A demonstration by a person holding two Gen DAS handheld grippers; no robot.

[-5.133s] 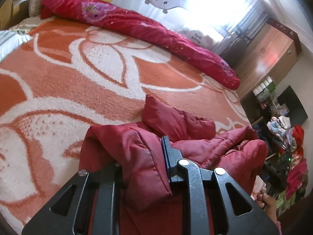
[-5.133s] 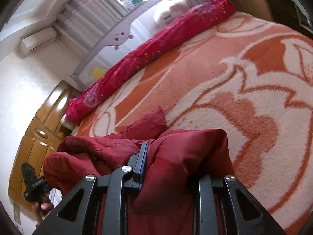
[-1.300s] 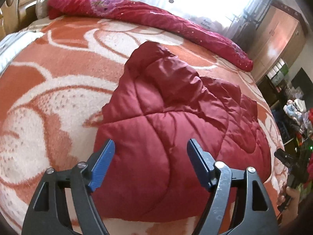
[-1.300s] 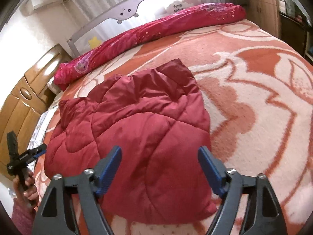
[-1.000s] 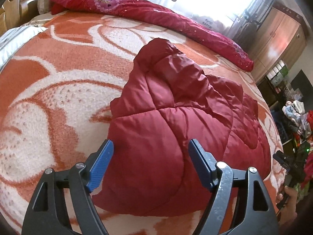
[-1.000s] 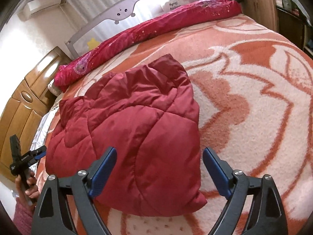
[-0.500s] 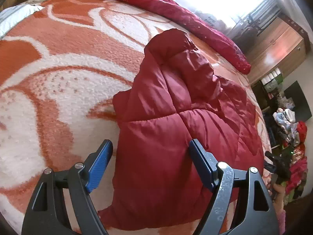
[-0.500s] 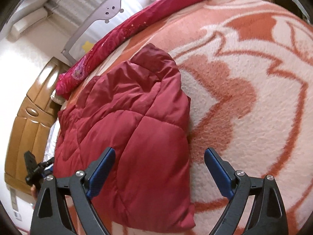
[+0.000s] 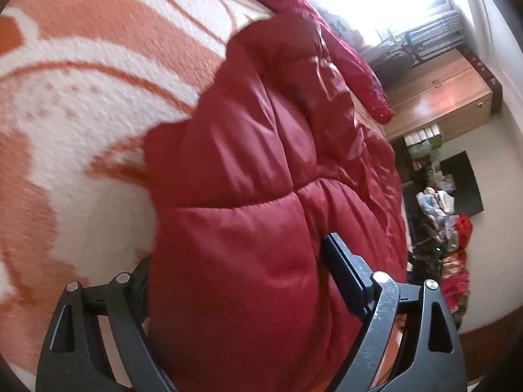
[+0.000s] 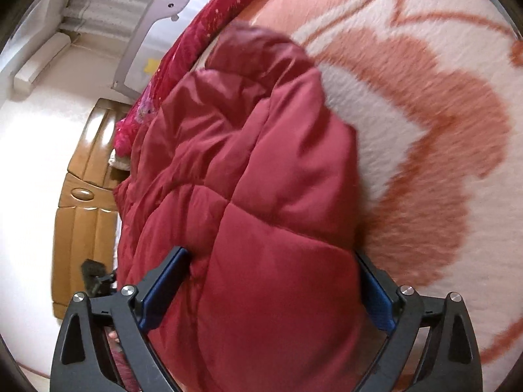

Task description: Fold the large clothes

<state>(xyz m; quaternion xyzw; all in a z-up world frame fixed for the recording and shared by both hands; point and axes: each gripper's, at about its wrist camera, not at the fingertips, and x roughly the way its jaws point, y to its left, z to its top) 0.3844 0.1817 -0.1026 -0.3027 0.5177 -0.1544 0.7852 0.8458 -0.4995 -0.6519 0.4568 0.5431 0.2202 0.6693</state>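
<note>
A dark red quilted puffer jacket (image 9: 261,170) lies folded on the orange and white bed blanket (image 9: 65,91). My left gripper (image 9: 238,281) is open, its jaws straddling the jacket's near left corner, with padding bulging between them. The jacket also fills the right wrist view (image 10: 261,196). My right gripper (image 10: 271,281) is open, its blue-padded jaws on either side of the jacket's near right corner. The left finger of the left gripper is partly hidden by fabric.
A rolled red quilt (image 9: 359,75) lies along the far side of the bed by a grey rail (image 10: 157,9). A wooden headboard (image 10: 85,202) stands at the left, a wooden wardrobe (image 9: 438,98) and a pile of clothes (image 9: 454,261) at the right.
Both grippers have moved forward and down onto the jacket's near corners. The jacket now sits between the open jaws; half a second ago the jaws were just short of it.
</note>
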